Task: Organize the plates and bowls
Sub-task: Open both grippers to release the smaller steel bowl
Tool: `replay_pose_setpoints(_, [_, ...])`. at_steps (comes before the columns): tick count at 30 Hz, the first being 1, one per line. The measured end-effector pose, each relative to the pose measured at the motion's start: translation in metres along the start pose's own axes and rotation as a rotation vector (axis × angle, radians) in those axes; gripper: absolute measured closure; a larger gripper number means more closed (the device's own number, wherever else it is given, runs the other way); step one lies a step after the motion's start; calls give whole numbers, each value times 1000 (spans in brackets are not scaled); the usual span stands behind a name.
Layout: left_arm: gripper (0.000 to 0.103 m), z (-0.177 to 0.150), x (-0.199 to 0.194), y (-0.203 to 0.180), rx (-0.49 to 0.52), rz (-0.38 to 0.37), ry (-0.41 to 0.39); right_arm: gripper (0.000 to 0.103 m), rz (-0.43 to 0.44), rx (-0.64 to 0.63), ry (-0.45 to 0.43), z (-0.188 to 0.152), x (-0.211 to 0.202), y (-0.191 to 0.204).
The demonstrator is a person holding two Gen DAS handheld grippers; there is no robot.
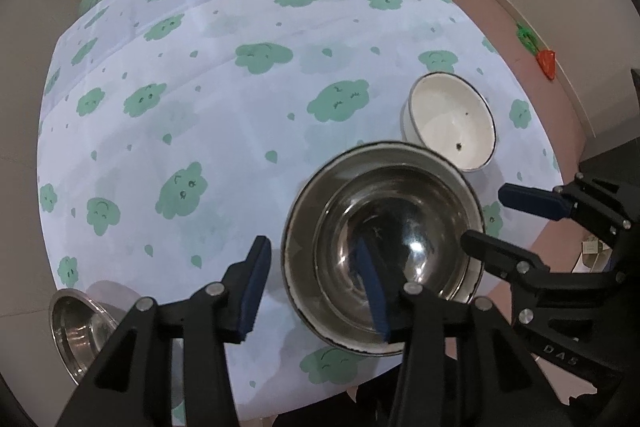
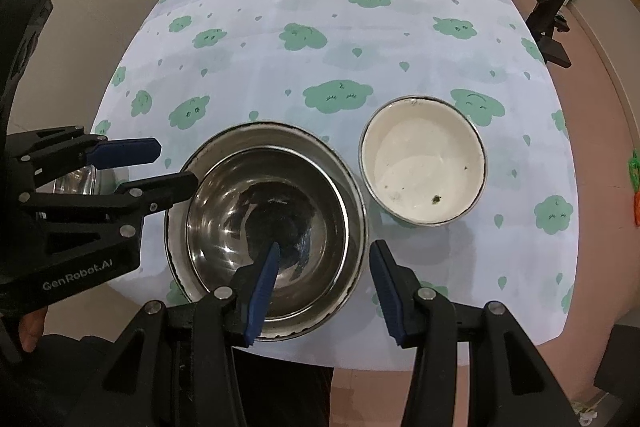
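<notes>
Nested round stainless steel bowls (image 2: pixel 266 227) near the table (image 2: pixel 320 27) front edge, white enamel bowl (image 2: pixel 424 161) beside. Left gripper (image 1: pixel 316 287) and right gripper (image 2: pixel 324 293) fingers part-open, straddling opposite rims, gripping nothing (lift clear, avoid nudging the stack).

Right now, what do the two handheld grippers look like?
Both are black plastic frames with silver pivot screws and two fingers faced with ribbed dark-blue pads. The left gripper carries white "GenRobot.AI" lettering on its body. The right gripper shows white letters reading roughly "DAS". No cables show, and no sleeve can be made out.
</notes>
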State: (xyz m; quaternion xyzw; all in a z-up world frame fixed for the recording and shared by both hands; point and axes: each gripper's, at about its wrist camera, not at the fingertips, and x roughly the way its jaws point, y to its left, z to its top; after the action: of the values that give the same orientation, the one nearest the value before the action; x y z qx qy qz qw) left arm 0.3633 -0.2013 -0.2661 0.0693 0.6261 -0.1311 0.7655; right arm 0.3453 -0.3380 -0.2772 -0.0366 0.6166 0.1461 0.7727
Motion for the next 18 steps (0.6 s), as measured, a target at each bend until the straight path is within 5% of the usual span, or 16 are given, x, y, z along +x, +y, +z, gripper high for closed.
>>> replay_pose_setpoints(18, [57,43,4,-20,51,-2,-18,53,-9,66,-49,9,-6,-35])
